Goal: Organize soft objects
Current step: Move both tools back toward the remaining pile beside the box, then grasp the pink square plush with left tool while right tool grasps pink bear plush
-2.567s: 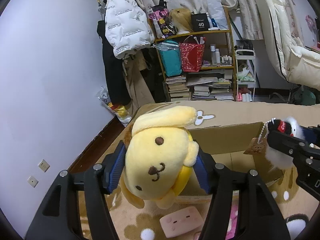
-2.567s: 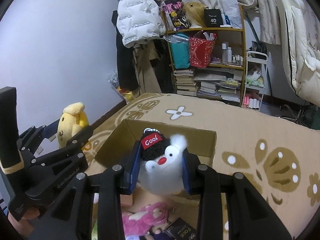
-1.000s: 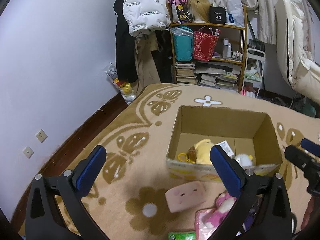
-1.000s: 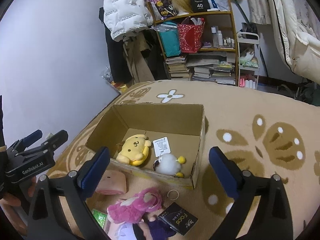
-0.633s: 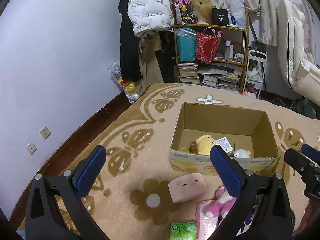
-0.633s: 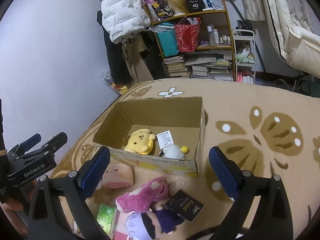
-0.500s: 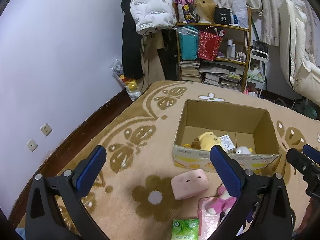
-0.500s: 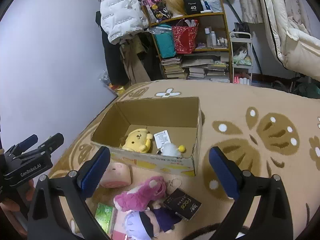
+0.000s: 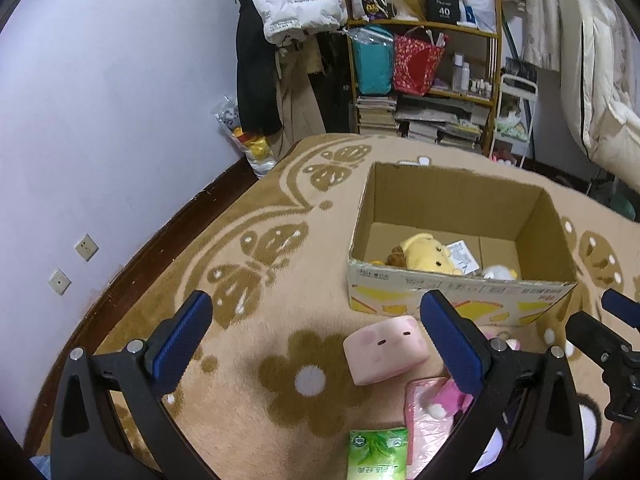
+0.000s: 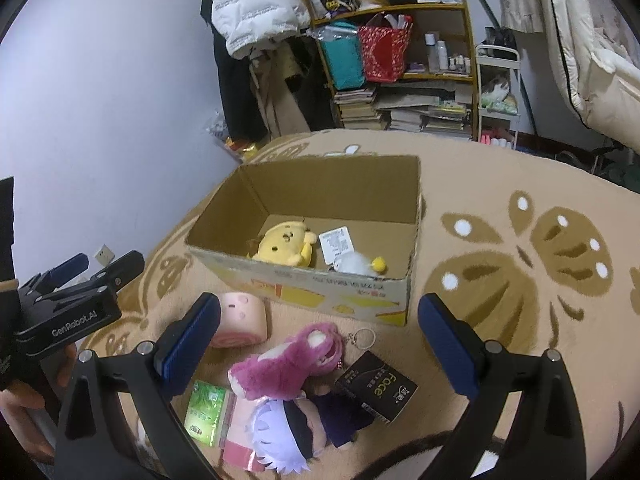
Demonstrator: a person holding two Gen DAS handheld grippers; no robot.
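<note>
Two plush toys: we see the yellow plush point(image 10: 285, 245) and white plush point(image 10: 354, 263) lying inside the cardboard box point(image 10: 414, 216), centre frame.
Pink plush point(image 10: 288, 360): long axis runs lower left to upper right, on the rug point(image 10: 500, 208) below the box.
Pink block point(image 9: 386, 349): between the left fingers, not touched.
Left gripper point(image 9: 316, 340): we note jaws wide apart, empty.
Right gripper point(image 10: 318, 338): wide apart, empty, above the pink plush.

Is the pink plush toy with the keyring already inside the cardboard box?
No, the pink plush toy lies on the carpet in front of the cardboard box, outside its near wall.
</note>
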